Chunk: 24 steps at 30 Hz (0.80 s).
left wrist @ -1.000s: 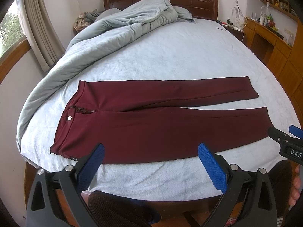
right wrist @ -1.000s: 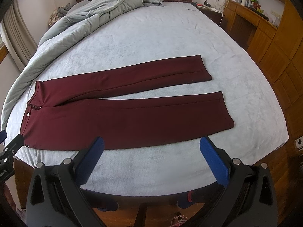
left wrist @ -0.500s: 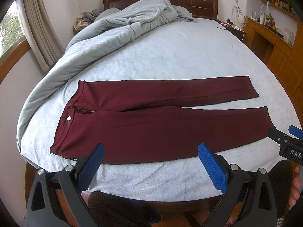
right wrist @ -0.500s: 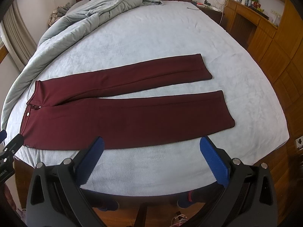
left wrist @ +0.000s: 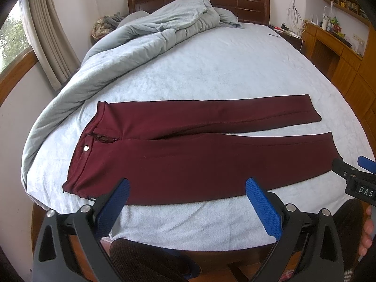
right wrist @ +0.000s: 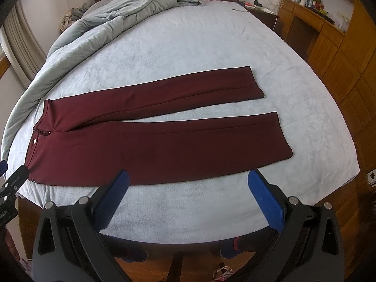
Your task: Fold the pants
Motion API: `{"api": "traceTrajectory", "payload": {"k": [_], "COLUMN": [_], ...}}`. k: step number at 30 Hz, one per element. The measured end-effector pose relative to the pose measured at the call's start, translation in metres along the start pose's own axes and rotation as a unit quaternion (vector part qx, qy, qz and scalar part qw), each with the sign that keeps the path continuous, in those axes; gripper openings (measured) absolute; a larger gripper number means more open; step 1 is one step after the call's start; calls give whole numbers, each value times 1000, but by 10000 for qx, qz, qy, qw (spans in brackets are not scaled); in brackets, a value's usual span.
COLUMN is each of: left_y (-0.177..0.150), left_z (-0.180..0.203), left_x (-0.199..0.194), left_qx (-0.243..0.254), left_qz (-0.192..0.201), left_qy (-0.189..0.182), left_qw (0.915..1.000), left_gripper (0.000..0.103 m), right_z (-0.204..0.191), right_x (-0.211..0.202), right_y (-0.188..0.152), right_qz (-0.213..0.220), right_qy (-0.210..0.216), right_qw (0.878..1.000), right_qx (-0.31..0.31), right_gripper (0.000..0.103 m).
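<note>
the maroon pants (left wrist: 199,150) lie flat across the bed (left wrist: 223,70), long axis running left to right, waistband (left wrist: 87,145) at the left, cuffs (right wrist: 277,127) at the right; left hand-held gripper (left wrist: 185,202) hangs spread and empty just short of the near edge, closer to the waist; right hand-held gripper (right wrist: 188,192) is likewise spread and empty, closer to the hems; nothing folded yet, probably a lengthwise leg-over-leg fold comes first; grey duvet (left wrist: 150,40) is heaped well beyond.

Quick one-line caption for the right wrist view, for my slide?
Open right gripper hovers before flat maroon pants on the light blue bed.
</note>
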<state>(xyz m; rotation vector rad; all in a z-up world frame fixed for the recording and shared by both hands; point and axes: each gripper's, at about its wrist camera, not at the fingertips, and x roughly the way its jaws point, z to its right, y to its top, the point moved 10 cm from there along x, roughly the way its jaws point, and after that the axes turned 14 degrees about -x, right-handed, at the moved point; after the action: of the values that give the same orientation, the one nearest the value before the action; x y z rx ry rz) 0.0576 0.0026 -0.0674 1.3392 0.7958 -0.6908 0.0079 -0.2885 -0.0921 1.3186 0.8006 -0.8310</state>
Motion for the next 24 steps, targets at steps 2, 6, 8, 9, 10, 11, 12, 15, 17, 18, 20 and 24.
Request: {"api": "traceTrajectory", "payload": {"k": [2,6,8,9,10,11,12,15,17,18,20,24], "left_y": [0,0,1,2,2,3,4,9,12,14,20,34], "left_z": [1,2,4,4,5,5,7,10,13,15,20,31], "left_x": [0,1,1,1,2,3,3,8,11,15,22,42], "left_qx": [6,14,30,37,44,55,68,95,102,114,137,167], "left_qz": [-1,-7,-17,-14,-12,-10,-8,19,19,9,2,-58], "left_qy": [-5,-3,-9,-8,-2,8,10,4,-7,-8,-6,-2], "left_qw": [10000,10000,10000,10000,10000,10000,10000,10000,9999,9999,9999,9998], "left_gripper": [99,99,99,99,99,99,99,99,99,99,99,99], "right_z": [-1,0,0,0,0,2,2,5,8,12,20,43], "right_x": [1,2,4,6,7,9,11,17,22,26,32,50], "right_y": [0,0,0,1,1,1,1,3,7,10,15,36], "right_qz": [-10,-9,-16,-23,-31,-48,-57,-61,-49,-48,-16,32], "right_qy": [-3,-3,-1,2,6,11,19,70,102,91,77,82], "right_qw": [10000,10000,10000,10000,10000,10000,10000,9999,9999,9999,9999,9998], "right_qx": [4,6,14,15,16,20,28,46,46,53,81,167], "right_gripper": [101,101,101,101,101,101,101,101,101,101,101,101]}}
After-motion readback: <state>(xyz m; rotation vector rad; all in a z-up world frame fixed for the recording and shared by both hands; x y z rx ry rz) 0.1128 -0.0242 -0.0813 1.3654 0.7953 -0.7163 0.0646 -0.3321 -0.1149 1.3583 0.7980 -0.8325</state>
